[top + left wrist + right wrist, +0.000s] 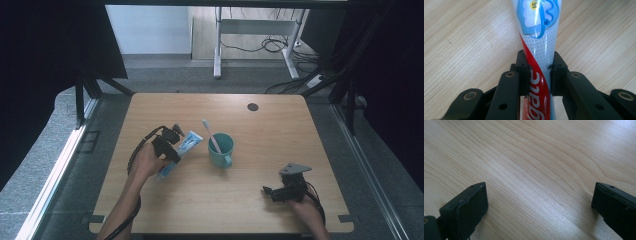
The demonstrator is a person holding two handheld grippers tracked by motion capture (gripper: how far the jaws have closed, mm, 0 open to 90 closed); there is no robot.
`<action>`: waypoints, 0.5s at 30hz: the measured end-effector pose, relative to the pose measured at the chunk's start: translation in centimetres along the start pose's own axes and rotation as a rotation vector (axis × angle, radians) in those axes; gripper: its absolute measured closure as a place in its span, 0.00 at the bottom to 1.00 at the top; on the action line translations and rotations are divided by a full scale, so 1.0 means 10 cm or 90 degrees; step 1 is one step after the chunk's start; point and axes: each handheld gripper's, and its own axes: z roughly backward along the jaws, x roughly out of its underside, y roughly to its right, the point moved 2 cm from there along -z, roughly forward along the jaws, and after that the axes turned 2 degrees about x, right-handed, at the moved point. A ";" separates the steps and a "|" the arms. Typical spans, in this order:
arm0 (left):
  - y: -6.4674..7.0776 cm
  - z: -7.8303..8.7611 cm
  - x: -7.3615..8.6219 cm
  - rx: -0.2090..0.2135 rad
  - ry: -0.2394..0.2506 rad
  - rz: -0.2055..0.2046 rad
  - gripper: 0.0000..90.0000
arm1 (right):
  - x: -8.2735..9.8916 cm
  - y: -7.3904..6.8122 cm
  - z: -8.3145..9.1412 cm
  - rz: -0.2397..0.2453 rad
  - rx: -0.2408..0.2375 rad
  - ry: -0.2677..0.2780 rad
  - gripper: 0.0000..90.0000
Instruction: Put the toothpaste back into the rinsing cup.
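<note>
1. The left hand-held gripper (539, 75) is clamped across a white, red and blue plastic toothpaste tube (539, 42).
2. Just beyond its tip stands a teal mug (220, 150) holding a pale toothbrush (210, 134).
3. The right hand-held gripper (539, 207), jaws wide apart, hovers over bare wooden table (536, 157).
4. The squeezed, slick tube may slip or tip the mug.
</note>
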 end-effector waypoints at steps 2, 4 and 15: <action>-0.01 0.03 0.02 0.006 0.012 -0.001 0.82 | 0.00 0.00 0.00 0.000 0.000 0.000 0.00; -0.01 0.06 0.05 0.006 0.021 -0.003 0.82 | 0.00 0.00 0.00 0.000 0.000 0.000 0.00; -0.02 0.21 0.16 0.013 0.106 -0.029 0.82 | 0.00 0.00 0.00 -0.001 0.000 0.000 0.00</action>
